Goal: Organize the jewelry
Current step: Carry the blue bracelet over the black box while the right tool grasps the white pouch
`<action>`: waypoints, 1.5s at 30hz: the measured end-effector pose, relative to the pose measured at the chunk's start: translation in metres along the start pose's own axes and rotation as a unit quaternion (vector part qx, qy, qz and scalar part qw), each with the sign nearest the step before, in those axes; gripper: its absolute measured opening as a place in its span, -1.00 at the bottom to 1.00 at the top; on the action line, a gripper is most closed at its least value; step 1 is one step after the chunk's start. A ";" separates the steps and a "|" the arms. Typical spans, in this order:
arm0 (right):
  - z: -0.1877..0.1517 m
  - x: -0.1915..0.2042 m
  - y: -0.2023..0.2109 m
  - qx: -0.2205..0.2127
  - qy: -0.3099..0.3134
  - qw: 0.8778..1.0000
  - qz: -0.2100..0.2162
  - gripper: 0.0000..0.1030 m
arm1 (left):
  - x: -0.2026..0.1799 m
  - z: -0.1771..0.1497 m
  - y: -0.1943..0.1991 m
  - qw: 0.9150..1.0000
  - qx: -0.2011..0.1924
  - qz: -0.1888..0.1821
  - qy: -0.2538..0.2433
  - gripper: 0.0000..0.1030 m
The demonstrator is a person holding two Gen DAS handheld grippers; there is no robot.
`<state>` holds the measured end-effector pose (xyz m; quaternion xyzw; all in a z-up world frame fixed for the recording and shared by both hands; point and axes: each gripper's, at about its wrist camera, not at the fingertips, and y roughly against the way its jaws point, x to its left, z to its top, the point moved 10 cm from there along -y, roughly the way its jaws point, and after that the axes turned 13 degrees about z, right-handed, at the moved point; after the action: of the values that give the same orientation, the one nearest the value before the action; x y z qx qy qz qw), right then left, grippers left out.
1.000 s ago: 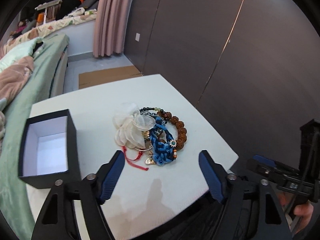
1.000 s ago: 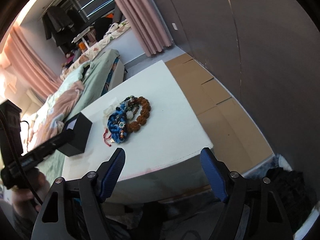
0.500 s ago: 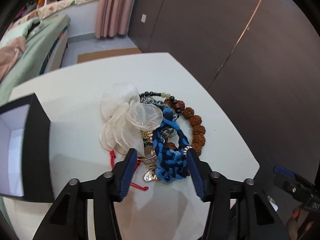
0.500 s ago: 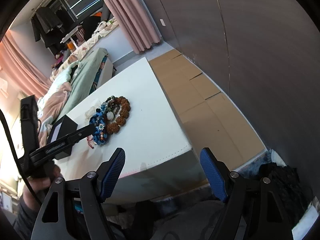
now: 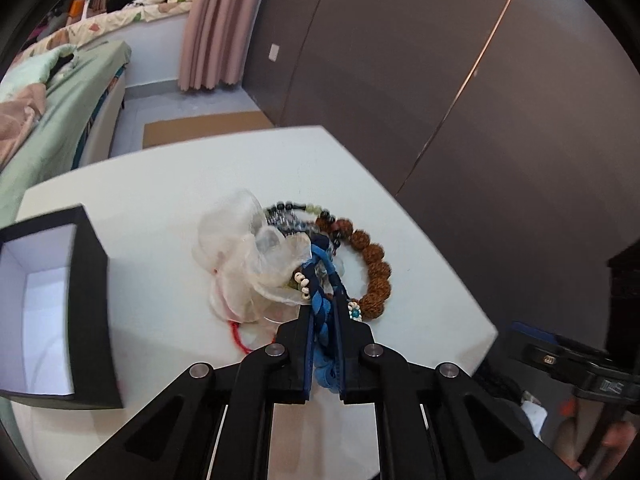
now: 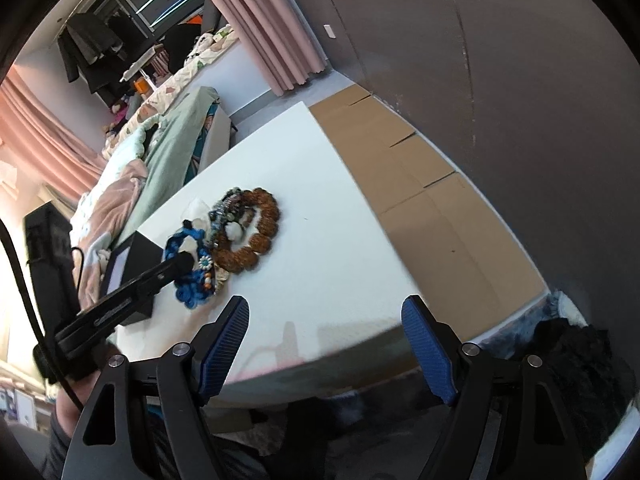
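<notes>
A pile of jewelry lies on the white table [image 5: 160,208]: a blue braided bracelet [image 5: 322,308], a brown bead bracelet [image 5: 374,268], a dark bead string [image 5: 288,210], a sheer white flower piece [image 5: 248,260] and a red cord [image 5: 238,336]. My left gripper [image 5: 323,304] is shut on the blue braided bracelet, which is lifted at one end. It shows from the side in the right wrist view [image 6: 182,262]. My right gripper [image 6: 324,320] is open and empty, off the table's front edge. An open black box [image 5: 60,312] with a white inside stands left of the pile.
A bed with green and pink bedding [image 5: 48,92] runs along the table's left side. A dark wardrobe wall [image 5: 440,60] stands to the right. Flattened cardboard [image 6: 420,184] lies on the floor between the table and the wall.
My left gripper has moved forward onto the pile and shut on the blue braided bracelet, raising it. The right gripper has stayed open near the table's front edge.
</notes>
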<state>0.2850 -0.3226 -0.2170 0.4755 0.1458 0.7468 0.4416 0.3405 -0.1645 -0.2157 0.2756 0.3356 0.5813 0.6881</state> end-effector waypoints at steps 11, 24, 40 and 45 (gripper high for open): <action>0.027 0.060 -0.042 0.005 0.017 0.999 0.046 0.54 | 0.035 0.021 0.055 0.999 -0.043 0.004 0.031 -0.84; 0.012 0.122 -0.113 0.057 -0.025 0.988 0.142 0.53 | 0.082 0.019 0.086 0.997 -0.049 0.003 0.063 -0.83; -0.026 0.157 -0.150 0.107 0.001 0.984 0.141 0.53 | 0.154 -0.005 0.066 0.990 -0.007 0.043 0.132 -0.83; -0.035 0.181 -0.179 0.127 0.010 0.979 0.160 0.53 | 0.162 -0.004 0.070 0.990 -0.007 0.043 0.130 -0.83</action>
<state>0.3200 -0.0693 -0.2437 0.5373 0.1659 0.7880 0.2506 0.3105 0.0069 -0.1869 0.2065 0.4061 0.6438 0.6148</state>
